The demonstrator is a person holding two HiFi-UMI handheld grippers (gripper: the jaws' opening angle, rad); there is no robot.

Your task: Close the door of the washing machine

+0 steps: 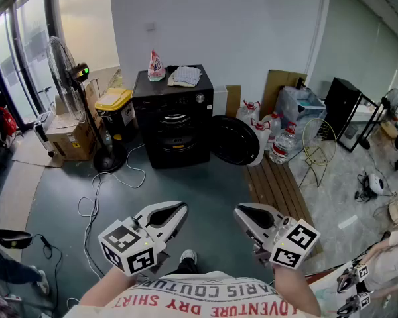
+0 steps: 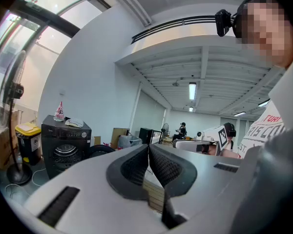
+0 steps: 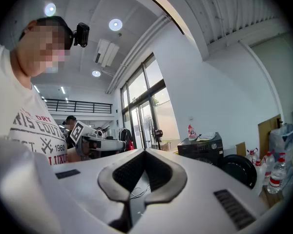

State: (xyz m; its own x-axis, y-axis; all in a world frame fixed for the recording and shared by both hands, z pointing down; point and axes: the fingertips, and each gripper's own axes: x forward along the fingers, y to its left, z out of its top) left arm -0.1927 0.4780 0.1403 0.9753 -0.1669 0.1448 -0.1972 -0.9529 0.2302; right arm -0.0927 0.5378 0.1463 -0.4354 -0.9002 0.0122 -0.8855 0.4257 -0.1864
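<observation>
A black front-loading washing machine [image 1: 174, 119] stands against the far wall. Its round door [image 1: 233, 140] hangs wide open to the right. The machine [image 2: 66, 145] and its door [image 2: 100, 150] also show small at the left of the left gripper view. In the right gripper view the machine [image 3: 202, 149] and door [image 3: 239, 165] sit at the right. My left gripper [image 1: 171, 212] and right gripper [image 1: 249, 213] are held low and near my body, far from the machine. Both are shut and hold nothing; the left gripper [image 2: 148, 146] and the right gripper [image 3: 144, 152] meet at their tips.
A standing fan [image 1: 67, 79], a yellow-lidded bin [image 1: 116, 110] and a cardboard box [image 1: 69, 136] stand left of the machine. Water bottles [image 1: 273, 135], a wooden pallet [image 1: 276, 188] and a wire basket [image 1: 318, 138] lie to its right. Cables [image 1: 96, 197] trail over the floor. A bag [image 1: 156, 65] and a cloth [image 1: 184, 76] rest on top.
</observation>
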